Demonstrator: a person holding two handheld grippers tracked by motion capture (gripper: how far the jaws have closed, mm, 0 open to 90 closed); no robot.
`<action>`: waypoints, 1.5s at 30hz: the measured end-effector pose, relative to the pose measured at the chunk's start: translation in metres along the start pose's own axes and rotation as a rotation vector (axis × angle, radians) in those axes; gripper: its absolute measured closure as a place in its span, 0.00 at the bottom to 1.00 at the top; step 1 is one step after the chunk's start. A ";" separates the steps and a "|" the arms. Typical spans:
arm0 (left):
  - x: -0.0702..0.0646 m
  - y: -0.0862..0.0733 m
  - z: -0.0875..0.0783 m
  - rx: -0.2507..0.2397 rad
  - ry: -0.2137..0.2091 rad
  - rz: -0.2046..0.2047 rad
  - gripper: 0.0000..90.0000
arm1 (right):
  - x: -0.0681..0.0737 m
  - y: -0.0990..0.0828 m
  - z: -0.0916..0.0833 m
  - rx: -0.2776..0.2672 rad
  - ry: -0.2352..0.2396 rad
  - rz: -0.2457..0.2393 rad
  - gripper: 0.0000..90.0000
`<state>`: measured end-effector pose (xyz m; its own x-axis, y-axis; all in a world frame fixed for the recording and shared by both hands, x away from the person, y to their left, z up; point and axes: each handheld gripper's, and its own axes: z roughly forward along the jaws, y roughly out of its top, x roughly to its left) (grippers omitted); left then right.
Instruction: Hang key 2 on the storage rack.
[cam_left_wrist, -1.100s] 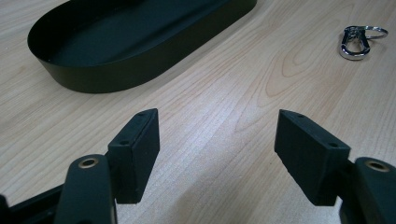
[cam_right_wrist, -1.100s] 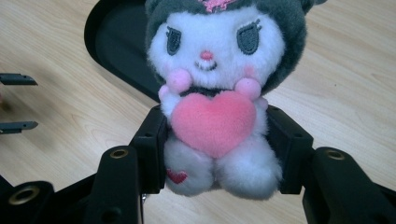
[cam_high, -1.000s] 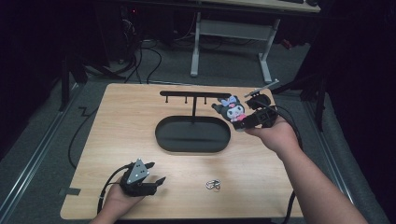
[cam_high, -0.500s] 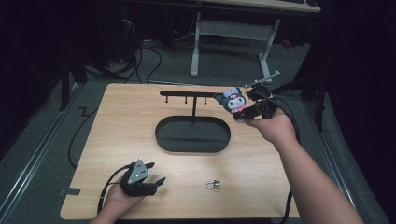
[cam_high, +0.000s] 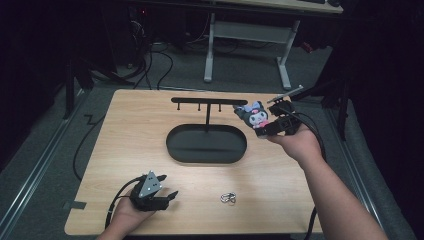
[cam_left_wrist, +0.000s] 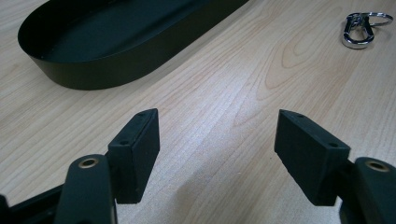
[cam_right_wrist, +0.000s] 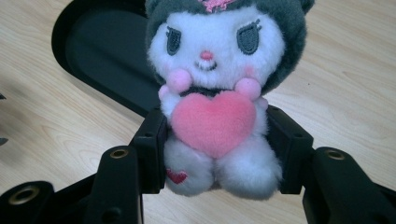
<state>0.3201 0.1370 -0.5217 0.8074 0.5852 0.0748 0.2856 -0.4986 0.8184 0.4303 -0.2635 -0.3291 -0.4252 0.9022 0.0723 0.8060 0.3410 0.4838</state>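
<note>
A small plush toy (cam_right_wrist: 217, 100) with a grey hood, white face and pink heart is clamped at its body between the jaws of my right gripper (cam_right_wrist: 217, 149). In the high view the plush toy (cam_high: 256, 116) is held above the table, beside the right end of the black hook stand (cam_high: 207, 103), with my right gripper (cam_high: 272, 125) just right of it. My left gripper (cam_high: 167, 197) rests near the table's front left edge, jaws wide apart with bare wood between them. In its own view my left gripper (cam_left_wrist: 217, 140) faces the black oval tray (cam_left_wrist: 116, 46).
The oval tray (cam_high: 206, 157) forms the stand's base at the table's middle. A metal key ring with clip (cam_high: 228, 198) lies on the wood near the front edge, and the key ring (cam_left_wrist: 362, 30) also shows at upper right. Cables and desk legs lie beyond the table.
My right gripper has carried the plush toy slightly up and away from me, toward the stand's right end. The left gripper has stayed put.
</note>
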 end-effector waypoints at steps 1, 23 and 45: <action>0.000 0.000 0.000 0.000 0.001 0.001 0.35 | -0.001 -0.001 0.001 0.005 -0.002 0.003 0.54; -0.004 0.001 0.001 0.016 -0.008 0.025 0.36 | -0.001 -0.012 0.033 0.061 -0.018 0.000 0.54; -0.005 0.001 0.000 0.014 -0.012 0.034 0.36 | 0.000 -0.009 0.068 0.081 0.018 0.033 0.50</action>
<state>0.3161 0.1337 -0.5212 0.8228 0.5602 0.0956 0.2650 -0.5270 0.8075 0.4506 -0.2482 -0.3932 -0.4041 0.9089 0.1029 0.8503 0.3318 0.4086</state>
